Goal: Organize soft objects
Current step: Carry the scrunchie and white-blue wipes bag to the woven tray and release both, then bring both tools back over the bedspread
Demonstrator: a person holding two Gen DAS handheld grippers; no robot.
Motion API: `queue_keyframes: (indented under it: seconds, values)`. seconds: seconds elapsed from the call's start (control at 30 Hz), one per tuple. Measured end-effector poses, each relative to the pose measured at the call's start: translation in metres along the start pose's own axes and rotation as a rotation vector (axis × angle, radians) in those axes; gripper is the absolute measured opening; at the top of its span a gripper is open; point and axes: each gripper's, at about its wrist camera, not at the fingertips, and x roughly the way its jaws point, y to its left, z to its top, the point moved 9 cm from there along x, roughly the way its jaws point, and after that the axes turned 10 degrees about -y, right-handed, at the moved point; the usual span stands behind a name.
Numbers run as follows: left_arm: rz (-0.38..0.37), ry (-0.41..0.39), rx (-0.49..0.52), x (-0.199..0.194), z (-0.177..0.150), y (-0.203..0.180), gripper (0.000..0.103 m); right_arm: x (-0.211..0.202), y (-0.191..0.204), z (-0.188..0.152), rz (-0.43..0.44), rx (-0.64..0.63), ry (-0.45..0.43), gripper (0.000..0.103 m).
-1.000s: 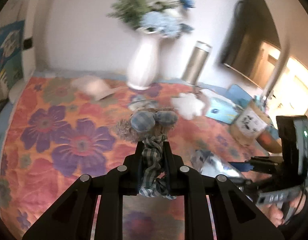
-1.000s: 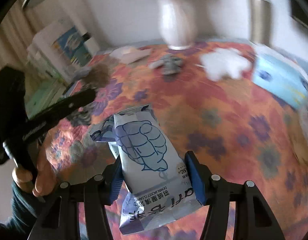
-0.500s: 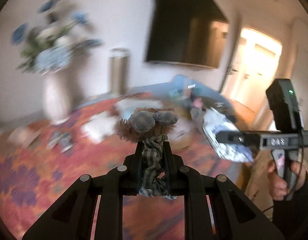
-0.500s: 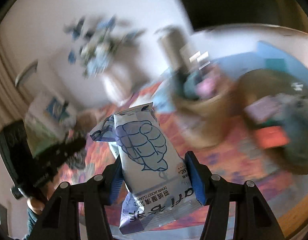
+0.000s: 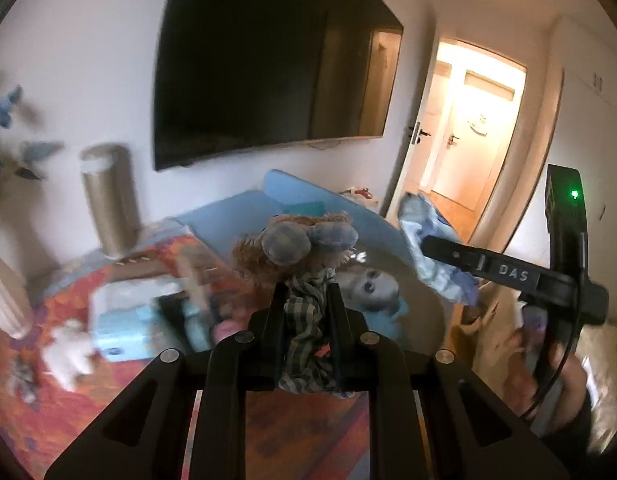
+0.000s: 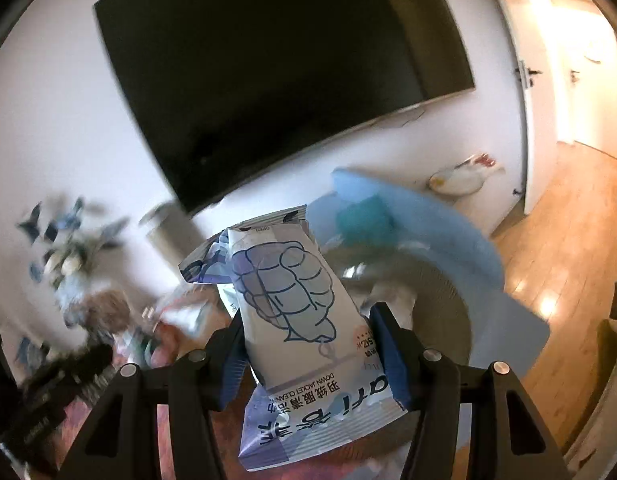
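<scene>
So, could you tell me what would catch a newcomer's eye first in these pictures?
Probably the big dark television on the white wall, filling the top of both views. Next, what each gripper grips: the left gripper pinches a plaid-eared plush toy, and the right gripper clamps a pale blue wipes packet.

We list two matte black grippers: left gripper (image 5: 306,300), silver screw heads on its arms; right gripper (image 6: 310,344), blue finger pads (image 6: 392,354), white "DAS" lettering, a green light above that lettering, a dark sleeve (image 5: 576,420) below
</scene>
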Motion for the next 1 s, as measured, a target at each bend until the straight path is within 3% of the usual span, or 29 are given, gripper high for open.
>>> queue_keyframes:
  seconds: [0.3, 0.33, 0.4, 0.43, 0.47, 0.77, 1.0]
  values:
    - [0.05, 0.051, -0.005, 0.074, 0.001, -0.008, 0.018, 0.06, -0.022, 0.012, -0.081, 0.009, 0.078, 0.058]
    - [0.043, 0.057, -0.006, 0.08, 0.0, -0.011, 0.025, 0.063, -0.026, 0.012, -0.072, 0.015, 0.09, 0.059]
    - [0.044, 0.056, 0.005, 0.085, -0.002, -0.014, 0.043, 0.071, -0.026, 0.013, -0.039, 0.027, 0.096, 0.073]
    - [0.039, 0.057, 0.01, 0.085, -0.004, -0.016, 0.055, 0.073, -0.027, 0.013, -0.044, 0.028, 0.098, 0.073]
    - [0.032, 0.058, 0.011, 0.084, -0.005, -0.018, 0.06, 0.072, -0.031, 0.013, -0.06, 0.018, 0.095, 0.073]
    - [0.0, -0.005, 0.042, 0.033, 0.001, -0.019, 0.063, 0.023, -0.039, 0.021, -0.074, 0.044, 0.011, 0.074]
    - [0.08, -0.071, 0.018, -0.038, -0.001, 0.014, 0.082, -0.01, -0.007, -0.007, -0.049, -0.017, 0.027, 0.074]
